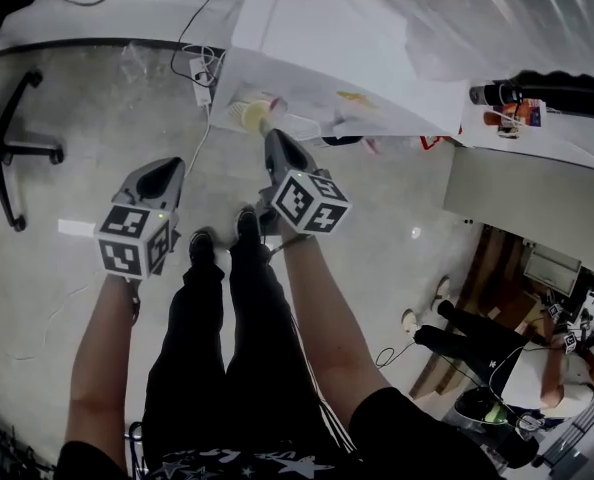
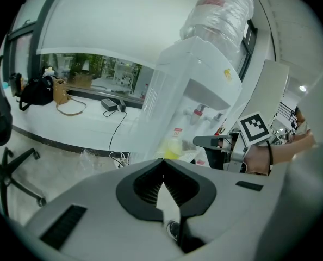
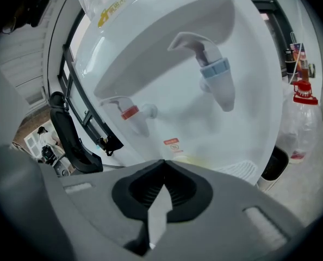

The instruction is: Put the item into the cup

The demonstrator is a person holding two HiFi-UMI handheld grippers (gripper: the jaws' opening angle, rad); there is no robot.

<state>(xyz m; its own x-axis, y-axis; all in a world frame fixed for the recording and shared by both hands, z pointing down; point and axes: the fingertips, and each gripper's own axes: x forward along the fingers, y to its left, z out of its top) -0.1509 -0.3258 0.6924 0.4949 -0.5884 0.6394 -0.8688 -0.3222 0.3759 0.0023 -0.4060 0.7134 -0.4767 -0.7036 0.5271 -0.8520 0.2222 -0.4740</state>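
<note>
A pale yellow cup (image 1: 249,114) stands in the recess of a white water dispenser (image 1: 347,38), under its taps. The left gripper view shows the cup (image 2: 173,145) straight ahead. In the right gripper view only a yellowish sliver of the cup (image 3: 190,159) shows past the jaw tips. My right gripper (image 1: 275,140) is shut, its tip just right of the cup and close to it. My left gripper (image 1: 167,171) is shut too, lower and to the left over the floor. Neither holds anything. I see no loose item.
A red tap (image 3: 131,113) and a blue tap (image 3: 216,72) jut from the dispenser, with a large water bottle (image 2: 221,10) on top. A power strip and cables (image 1: 203,70) lie on the floor, with an office chair (image 1: 7,148) at the left. Another person (image 1: 497,363) is at lower right.
</note>
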